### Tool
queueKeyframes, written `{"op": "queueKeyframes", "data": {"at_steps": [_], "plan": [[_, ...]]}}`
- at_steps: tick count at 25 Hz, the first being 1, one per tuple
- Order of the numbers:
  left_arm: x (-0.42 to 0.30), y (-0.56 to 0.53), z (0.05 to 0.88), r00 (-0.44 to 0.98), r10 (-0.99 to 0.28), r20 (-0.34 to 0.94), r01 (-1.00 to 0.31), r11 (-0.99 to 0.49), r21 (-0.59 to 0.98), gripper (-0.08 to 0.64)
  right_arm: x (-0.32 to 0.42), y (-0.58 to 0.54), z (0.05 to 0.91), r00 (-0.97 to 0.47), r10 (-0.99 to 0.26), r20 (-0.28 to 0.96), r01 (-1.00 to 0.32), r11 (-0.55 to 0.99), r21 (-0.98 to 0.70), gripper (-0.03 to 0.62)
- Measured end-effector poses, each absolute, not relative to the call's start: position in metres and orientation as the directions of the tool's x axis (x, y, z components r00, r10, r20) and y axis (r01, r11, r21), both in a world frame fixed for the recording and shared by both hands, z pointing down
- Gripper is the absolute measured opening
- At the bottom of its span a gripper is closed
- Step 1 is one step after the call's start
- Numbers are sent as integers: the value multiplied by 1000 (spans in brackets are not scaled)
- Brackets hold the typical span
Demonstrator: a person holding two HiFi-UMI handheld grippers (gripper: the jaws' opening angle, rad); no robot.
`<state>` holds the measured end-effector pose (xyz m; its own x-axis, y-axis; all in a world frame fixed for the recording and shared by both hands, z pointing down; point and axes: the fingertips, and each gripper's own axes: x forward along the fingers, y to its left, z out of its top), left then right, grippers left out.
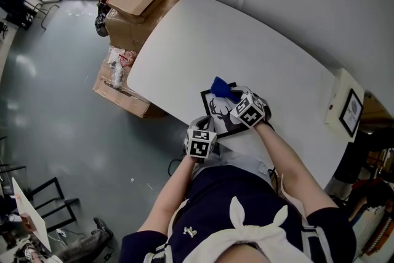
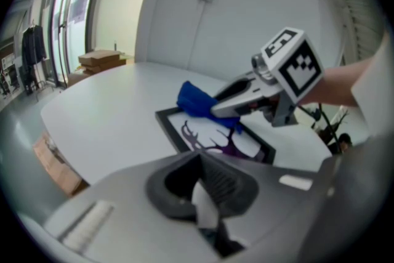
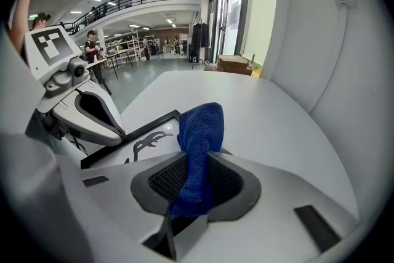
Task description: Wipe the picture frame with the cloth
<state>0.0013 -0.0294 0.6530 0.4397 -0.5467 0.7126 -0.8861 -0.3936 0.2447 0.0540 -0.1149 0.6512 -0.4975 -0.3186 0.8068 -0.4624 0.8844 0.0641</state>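
Note:
A black picture frame (image 1: 220,122) with a deer silhouette (image 2: 206,140) lies flat near the front edge of the white table (image 1: 246,46). My right gripper (image 1: 233,97) is shut on a blue cloth (image 3: 200,132). The cloth (image 1: 221,89) hangs past the jaws over the frame's far corner (image 2: 166,115). My left gripper (image 1: 206,125) is at the frame's near-left edge, and its jaws look shut (image 2: 203,197) with only a pale sliver between them. The gripper's body hides the frame's near edge in the left gripper view.
Cardboard boxes (image 1: 132,9) stand on the floor past the table's far-left corner. A small dark-framed card (image 1: 351,111) stands at the table's right end against the wall. The table's front edge runs just beside the frame. People stand far off in the hall (image 3: 92,46).

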Motion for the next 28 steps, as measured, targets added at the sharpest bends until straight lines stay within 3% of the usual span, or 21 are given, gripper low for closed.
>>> {"op": "queueKeyframes", "data": {"at_steps": [28], "plan": [[0,-30,652,449,-549,705,-883,-395,255,3,64,-95,651,-521,-328,788,-520,854,12,89]]}}
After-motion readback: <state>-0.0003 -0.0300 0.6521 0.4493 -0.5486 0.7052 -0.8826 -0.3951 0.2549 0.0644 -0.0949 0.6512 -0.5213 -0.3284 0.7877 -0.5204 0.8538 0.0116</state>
